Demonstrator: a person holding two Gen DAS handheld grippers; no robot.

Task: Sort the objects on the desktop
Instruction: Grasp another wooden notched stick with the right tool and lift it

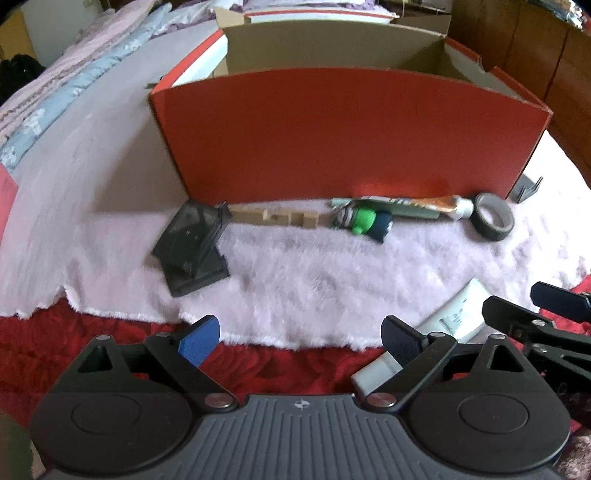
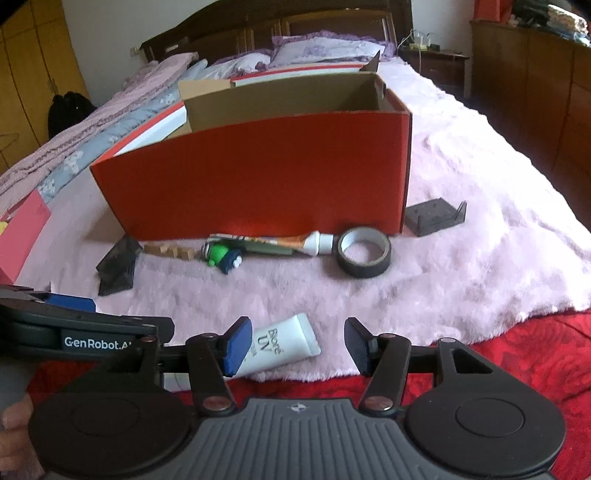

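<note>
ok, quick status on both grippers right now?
left gripper: open, nothing between its pads.
right gripper: open, holding nothing; the white tube lies on the blanket just beyond its fingers.

Place: a bedroom in a home.
Bed: a wide bed point(image 2: 480, 229) fills the middle of both views, spread with a fluffy pale pink blanket point(image 2: 461, 258) over a red patterned cover point(image 2: 535, 354) at the lower edge.
Headboard: a dark wooden headboard point(image 2: 258, 29) stands at the top centre of the right wrist view.
Bedding: lilac frilled pillows point(image 2: 325, 48) lie below it; folded quilts point(image 2: 92, 140) run along the left.
Furniture: wooden cabinets point(image 2: 535, 92) at upper right; yellow wardrobe doors point(image 2: 29, 74) at upper left.
</note>
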